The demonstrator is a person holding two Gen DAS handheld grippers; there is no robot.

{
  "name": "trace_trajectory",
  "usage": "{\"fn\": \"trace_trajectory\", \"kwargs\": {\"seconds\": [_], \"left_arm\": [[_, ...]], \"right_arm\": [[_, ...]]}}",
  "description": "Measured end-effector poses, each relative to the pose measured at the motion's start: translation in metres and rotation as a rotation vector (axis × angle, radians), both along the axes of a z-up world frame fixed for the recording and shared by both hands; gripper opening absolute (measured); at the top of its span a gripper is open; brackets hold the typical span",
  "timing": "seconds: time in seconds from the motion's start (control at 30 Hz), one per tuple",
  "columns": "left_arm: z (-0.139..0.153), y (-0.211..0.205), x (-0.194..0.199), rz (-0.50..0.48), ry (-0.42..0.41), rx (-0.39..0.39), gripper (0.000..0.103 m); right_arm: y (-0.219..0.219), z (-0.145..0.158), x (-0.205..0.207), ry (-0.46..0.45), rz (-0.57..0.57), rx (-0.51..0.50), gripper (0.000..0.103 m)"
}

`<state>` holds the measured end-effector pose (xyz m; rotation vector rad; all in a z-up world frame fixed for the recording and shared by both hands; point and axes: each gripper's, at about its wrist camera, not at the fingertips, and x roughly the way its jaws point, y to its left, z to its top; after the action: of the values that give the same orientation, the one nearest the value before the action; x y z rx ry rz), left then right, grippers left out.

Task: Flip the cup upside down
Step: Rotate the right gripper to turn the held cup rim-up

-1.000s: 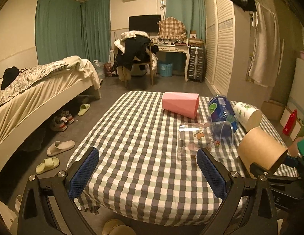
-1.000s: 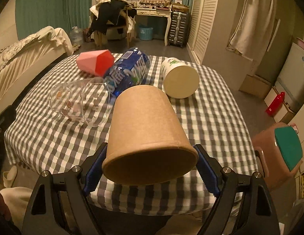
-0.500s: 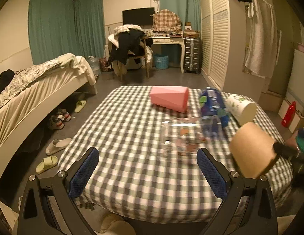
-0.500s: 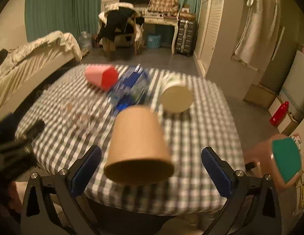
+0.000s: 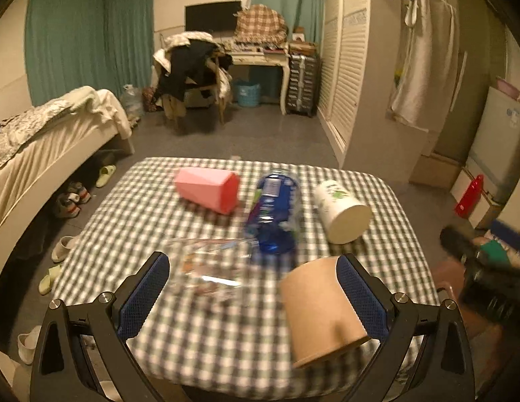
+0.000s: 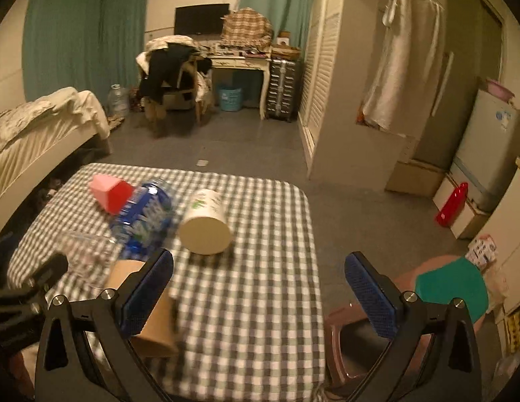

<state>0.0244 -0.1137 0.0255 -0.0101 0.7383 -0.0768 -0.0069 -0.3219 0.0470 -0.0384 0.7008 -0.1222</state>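
Observation:
A brown paper cup [image 5: 322,308] stands on the checked table [image 5: 209,335] near its front edge, base up and leaning a little; it is blurred. My left gripper [image 5: 253,296] is open, and the cup sits just inside its right finger [image 5: 360,298]. In the right wrist view the cup [image 6: 149,311] is partly hidden behind the left finger [image 6: 147,291] of my right gripper [image 6: 258,293], which is open, empty and to the right of the cup. A white paper cup [image 5: 342,212] [image 6: 206,222], a pink cup [image 5: 208,189] and a clear glass [image 5: 209,268] lie on their sides.
A blue water bottle [image 5: 275,214] lies between the pink and white cups. A brown stool with a green lid [image 6: 451,284] stands right of the table. A bed [image 5: 42,140] is at the left, a wardrobe [image 5: 347,67] at the right.
My right gripper opened, let go of the brown cup and moved right. The cup now stands on the table. My left gripper swung right toward it.

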Motion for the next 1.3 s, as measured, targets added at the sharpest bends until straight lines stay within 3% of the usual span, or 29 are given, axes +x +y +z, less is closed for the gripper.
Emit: {"fn": "trace_trajectory", "kwargs": {"seconds": [0.27,0.4,0.5,0.6,0.83,1.1,1.2,1.3], "left_arm": [[-0.034,-0.038,0.049,-0.026,0.208,-0.014,0.102],[-0.047,-0.050,0.050,-0.051,0.240,0.025,0.101],[-0.053,-0.058,0.052,-0.078,0.260,0.061,0.092],[-0.060,-0.059,0.055,-0.106,0.313,0.046,0.084],[-0.077,-0.068,0.067,-0.175,0.408,0.009,0.084],[-0.064,-0.078,0.070,-0.219,0.362,0.068,0.083],[-0.049,-0.076,0.068,-0.223,0.277,0.063,0.083],[-0.037,-0.077,0.063,-0.196,0.128,0.106,0.083]], "right_arm": [[-0.055,-0.040,0.008,0.076,-0.106,0.136,0.103],[-0.065,-0.044,0.008,0.075,-0.121,0.185,0.103],[-0.065,-0.043,0.008,0.062,-0.115,0.211,0.103],[-0.063,-0.043,0.008,0.063,-0.105,0.219,0.103],[-0.063,-0.042,0.005,0.064,-0.121,0.220,0.103],[-0.072,-0.043,0.003,0.060,-0.150,0.235,0.103],[-0.074,-0.044,0.003,0.059,-0.158,0.243,0.103],[-0.075,-0.044,0.003,0.058,-0.160,0.249,0.103]]}}
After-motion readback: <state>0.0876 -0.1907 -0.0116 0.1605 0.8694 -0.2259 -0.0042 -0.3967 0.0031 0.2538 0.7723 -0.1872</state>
